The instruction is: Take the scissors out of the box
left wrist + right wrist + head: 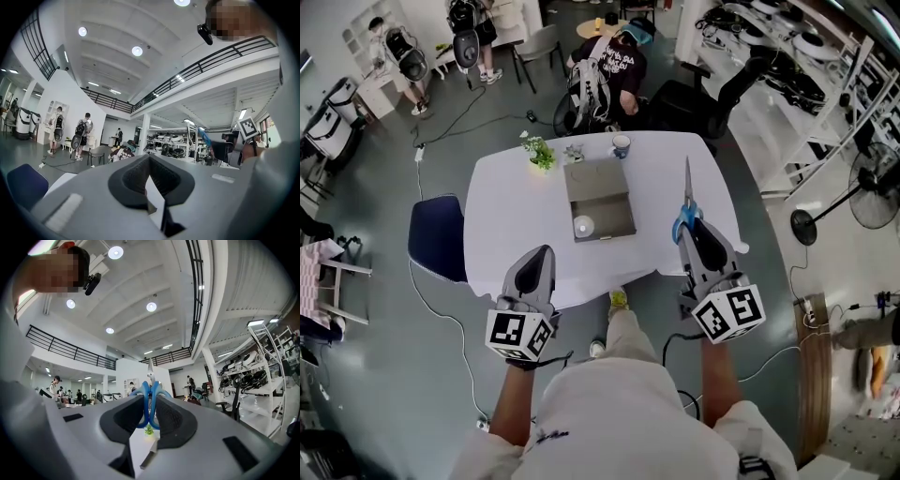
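Note:
The scissors (686, 204) have blue handles and a long grey blade that points away from me over the white table (511, 216). My right gripper (689, 228) is shut on the handles, and in the right gripper view the blue loops of the scissors (150, 401) sit squeezed between the dark pads. The grey box (598, 199) lies open in the middle of the table, with a small white round thing (583, 225) at its near left corner. My left gripper (540, 258) hangs over the table's front edge, shut and holding nothing; the left gripper view shows its pads (166, 180) meeting.
A small green plant (540, 152), a little ornament (574, 151) and a mug (621, 145) stand at the table's far edge. A person (609, 70) sits just behind it. A dark blue chair (437, 238) stands at the left, shelving (806, 84) at the right.

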Demonstrator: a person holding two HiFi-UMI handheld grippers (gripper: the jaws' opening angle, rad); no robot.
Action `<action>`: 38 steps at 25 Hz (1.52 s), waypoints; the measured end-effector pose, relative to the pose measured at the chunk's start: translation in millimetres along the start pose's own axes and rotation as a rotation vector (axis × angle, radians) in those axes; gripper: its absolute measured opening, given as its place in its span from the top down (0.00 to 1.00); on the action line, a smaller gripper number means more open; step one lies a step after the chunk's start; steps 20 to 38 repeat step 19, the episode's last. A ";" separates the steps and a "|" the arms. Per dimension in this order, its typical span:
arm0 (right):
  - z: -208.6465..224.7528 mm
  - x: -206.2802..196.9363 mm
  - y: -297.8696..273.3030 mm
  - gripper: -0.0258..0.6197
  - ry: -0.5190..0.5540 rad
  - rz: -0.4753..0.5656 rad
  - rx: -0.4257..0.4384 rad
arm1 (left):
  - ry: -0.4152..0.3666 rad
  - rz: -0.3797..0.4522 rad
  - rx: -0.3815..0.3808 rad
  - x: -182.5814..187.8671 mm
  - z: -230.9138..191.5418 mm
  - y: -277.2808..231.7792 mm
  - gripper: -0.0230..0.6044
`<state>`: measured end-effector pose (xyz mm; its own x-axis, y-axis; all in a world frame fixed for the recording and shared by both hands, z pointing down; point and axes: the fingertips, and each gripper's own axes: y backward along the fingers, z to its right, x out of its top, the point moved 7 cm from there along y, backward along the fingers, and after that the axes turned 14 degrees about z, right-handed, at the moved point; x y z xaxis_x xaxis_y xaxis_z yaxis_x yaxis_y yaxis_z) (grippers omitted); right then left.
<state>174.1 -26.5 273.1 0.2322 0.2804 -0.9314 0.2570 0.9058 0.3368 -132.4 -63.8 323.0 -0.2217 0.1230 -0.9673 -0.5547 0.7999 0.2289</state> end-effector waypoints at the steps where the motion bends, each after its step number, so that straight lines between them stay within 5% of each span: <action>1: 0.5 0.3 0.6 0.82 0.000 0.001 0.000 | 0.000 0.001 0.001 0.3 0.9 0.6 0.96; 11: -3.3 -7.4 4.8 0.82 -0.017 -0.003 -0.002 | -0.016 -0.009 0.005 1.6 0.9 9.1 0.96; 19: -18.2 -15.0 -3.5 0.82 0.115 -0.069 0.141 | -0.044 -0.032 0.007 5.4 -1.5 22.9 0.96; 38: -18.2 -15.0 -3.5 0.82 0.115 -0.069 0.141 | -0.044 -0.032 0.007 5.4 -1.5 22.9 0.96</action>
